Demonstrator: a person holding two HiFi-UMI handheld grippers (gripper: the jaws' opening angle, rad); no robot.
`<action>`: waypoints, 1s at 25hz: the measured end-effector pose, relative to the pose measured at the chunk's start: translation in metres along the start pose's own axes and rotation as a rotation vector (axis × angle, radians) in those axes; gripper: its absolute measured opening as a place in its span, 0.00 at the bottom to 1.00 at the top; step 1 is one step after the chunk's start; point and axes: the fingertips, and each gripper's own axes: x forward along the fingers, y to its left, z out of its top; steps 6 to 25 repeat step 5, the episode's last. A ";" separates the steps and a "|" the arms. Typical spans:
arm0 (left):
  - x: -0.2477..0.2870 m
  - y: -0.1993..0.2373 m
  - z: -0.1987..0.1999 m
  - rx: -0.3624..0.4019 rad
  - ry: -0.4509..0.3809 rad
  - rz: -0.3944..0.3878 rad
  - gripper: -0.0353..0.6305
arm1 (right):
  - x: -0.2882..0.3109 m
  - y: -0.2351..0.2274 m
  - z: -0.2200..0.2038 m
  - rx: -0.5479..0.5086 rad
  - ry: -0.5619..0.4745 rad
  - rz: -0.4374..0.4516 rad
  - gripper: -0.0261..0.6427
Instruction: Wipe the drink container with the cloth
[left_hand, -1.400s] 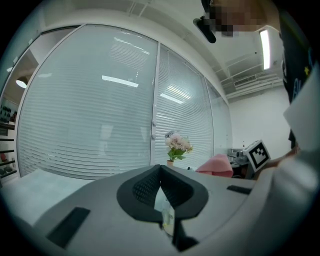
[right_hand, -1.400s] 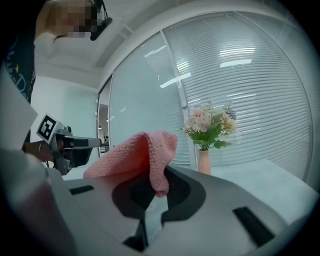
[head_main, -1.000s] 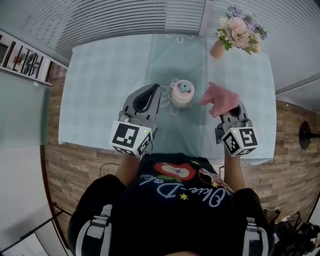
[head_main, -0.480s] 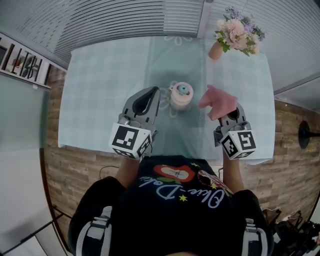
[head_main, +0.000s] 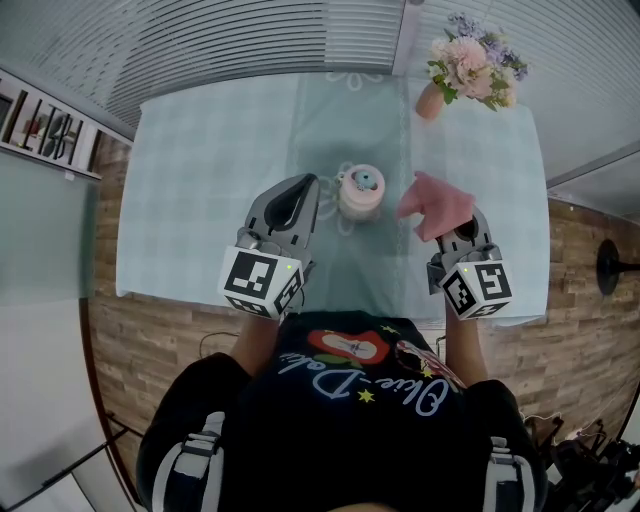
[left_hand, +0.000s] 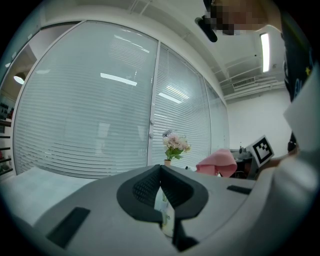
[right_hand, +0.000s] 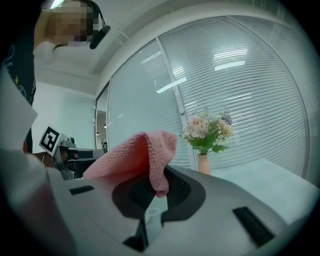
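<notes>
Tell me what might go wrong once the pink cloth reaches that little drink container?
The drink container stands free: the left gripper is shut and empty beside it, so a push from the cloth may tip it. The right gripper pinches only part of the cloth, so it could slip out. A wide swing might hit the flower vase behind.

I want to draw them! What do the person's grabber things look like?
Both are smooth grey shells tapering to a point, with black ribbed pads inside. The left gripper and right gripper each carry a white cube printed with black square markers. The person wears a black top with colourful print.
</notes>
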 end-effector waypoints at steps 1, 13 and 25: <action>0.000 0.000 0.000 0.000 0.001 0.000 0.06 | 0.000 0.000 0.000 0.001 0.000 -0.001 0.06; 0.000 0.001 0.000 -0.001 0.001 0.002 0.06 | -0.001 0.000 0.000 0.004 0.001 -0.004 0.06; 0.000 0.001 0.000 -0.001 0.001 0.002 0.06 | -0.001 0.000 0.000 0.004 0.001 -0.004 0.06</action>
